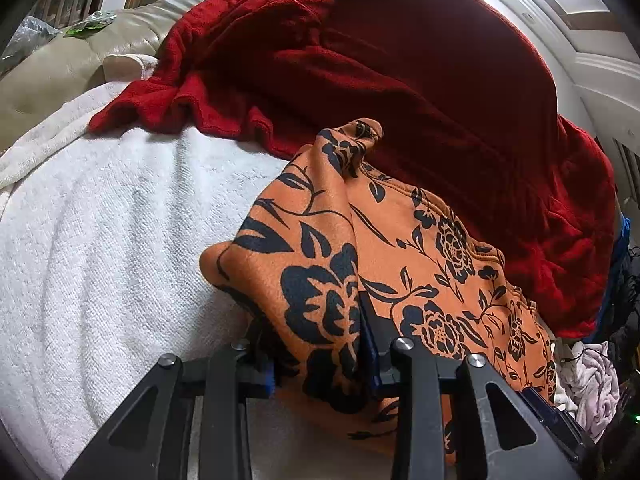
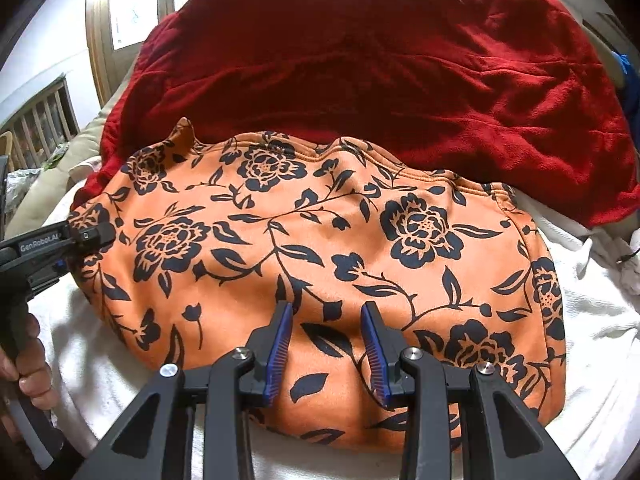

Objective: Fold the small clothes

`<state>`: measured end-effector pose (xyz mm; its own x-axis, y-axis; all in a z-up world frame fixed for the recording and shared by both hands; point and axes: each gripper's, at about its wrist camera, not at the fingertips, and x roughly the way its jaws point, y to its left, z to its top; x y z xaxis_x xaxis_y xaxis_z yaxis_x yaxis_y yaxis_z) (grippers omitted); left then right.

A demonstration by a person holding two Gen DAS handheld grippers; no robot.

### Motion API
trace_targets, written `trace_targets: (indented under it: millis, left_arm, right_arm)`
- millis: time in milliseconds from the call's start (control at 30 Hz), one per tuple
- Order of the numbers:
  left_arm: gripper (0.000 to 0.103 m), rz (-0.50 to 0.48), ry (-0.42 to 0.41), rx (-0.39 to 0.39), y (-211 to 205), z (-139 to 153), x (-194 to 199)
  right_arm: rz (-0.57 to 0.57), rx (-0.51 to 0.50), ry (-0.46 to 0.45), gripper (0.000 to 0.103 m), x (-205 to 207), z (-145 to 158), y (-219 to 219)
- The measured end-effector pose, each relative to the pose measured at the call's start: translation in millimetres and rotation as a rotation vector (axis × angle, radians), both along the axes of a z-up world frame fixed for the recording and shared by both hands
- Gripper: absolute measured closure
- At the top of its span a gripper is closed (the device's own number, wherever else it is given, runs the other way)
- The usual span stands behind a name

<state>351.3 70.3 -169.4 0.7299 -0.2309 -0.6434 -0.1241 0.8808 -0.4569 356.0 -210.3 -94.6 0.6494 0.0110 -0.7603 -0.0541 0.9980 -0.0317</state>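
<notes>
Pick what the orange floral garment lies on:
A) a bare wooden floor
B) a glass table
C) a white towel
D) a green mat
C: the garment rests on a white towel that shows around its near and side edges, with a red blanket bunched behind it.

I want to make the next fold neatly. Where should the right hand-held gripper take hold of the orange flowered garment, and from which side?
Probably the near hem of the orange flowered garment, approached from the front: the cloth bulges between the open fingers of the right hand-held gripper. The left hand-held gripper holds the left edge.
</notes>
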Motion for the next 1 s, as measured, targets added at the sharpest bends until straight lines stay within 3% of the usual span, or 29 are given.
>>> trace_targets:
  millis: [433, 467, 533, 633, 733, 867, 1000]
  left_arm:
    - [0.07, 0.002, -0.006, 0.003, 0, 2, -1]
    - [0.076, 0.0, -0.022, 0.013, -2, 4, -2]
    - [0.079, -0.027, -0.076, 0.064, -14, 17, -5]
    - [0.081, -0.127, -0.214, 0.238, -55, 51, -18]
    - [0.082, -0.27, -0.343, 0.357, -113, 82, -38]
    - [0.082, -0.468, -0.391, 0.395, -193, 98, -50]
    - [0.081, -0.672, -0.382, 0.423, -283, 84, -61]
  right_arm:
    - [0.0, -0.01, 0.001, 0.064, 0, -1, -1]
    - [-0.001, -0.01, 0.0, 0.064, -1, -1, -3]
    - [-0.012, 0.002, 0.005, 0.064, -2, 0, -13]
    - [-0.058, 0.045, 0.001, 0.064, -3, 4, -37]
    - [-0.147, 0.095, -0.03, 0.064, -8, 14, -81]
    - [-0.284, 0.139, -0.073, 0.064, -19, 23, -144]
    - [-0.406, 0.231, -0.101, 0.064, -28, 28, -209]
